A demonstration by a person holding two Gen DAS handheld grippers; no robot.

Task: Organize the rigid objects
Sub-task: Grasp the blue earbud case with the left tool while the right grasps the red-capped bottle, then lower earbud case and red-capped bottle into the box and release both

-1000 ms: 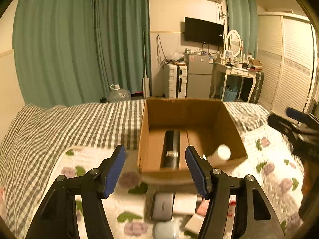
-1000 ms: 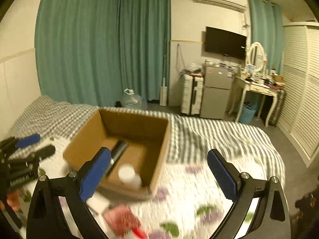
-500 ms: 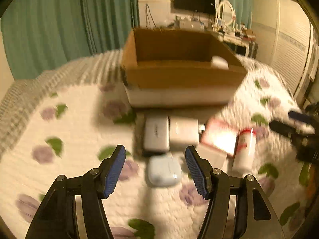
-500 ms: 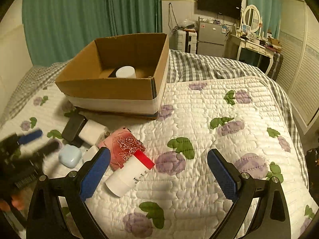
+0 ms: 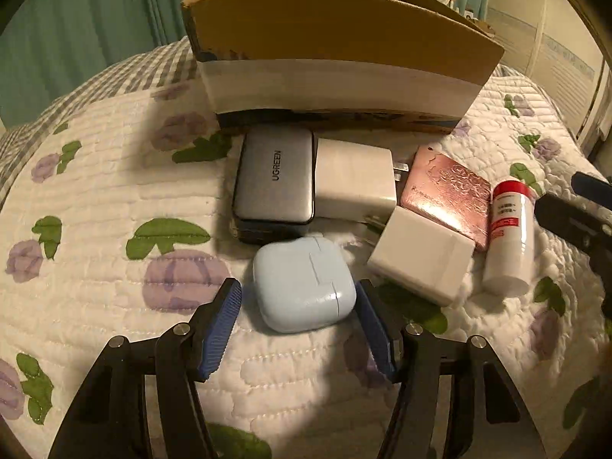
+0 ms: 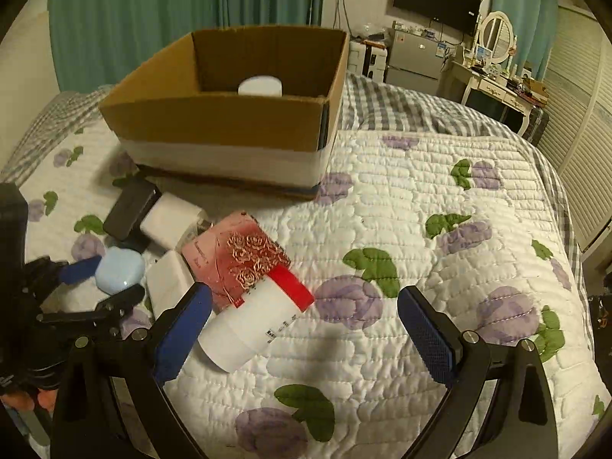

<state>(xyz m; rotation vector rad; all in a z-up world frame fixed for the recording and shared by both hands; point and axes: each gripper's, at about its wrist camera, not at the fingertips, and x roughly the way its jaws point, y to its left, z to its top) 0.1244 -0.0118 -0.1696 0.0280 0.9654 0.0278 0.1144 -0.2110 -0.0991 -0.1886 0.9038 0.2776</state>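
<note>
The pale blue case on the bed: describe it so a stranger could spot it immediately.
Find the cardboard box on the flowered quilt; a cluster of small objects lies just in front of it. Nearest the left gripper, between its open blue pads, sits the pale blue case. It is the only rounded, glossy, light blue piece; its neighbours are a grey charger and boxy white adapters.

I'm working in a home bedroom: quilted bed (image 6: pixel 420 229) below me, television (image 6: pixel 436 0) and dressing table (image 6: pixel 493 88) at two o'clock.

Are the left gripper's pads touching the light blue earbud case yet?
Apart on the left pad: the left wrist view shows quilt between that pad and the light blue earbud case. The left gripper, just closing, straddles it; contact at the right pad cannot be told.
</note>
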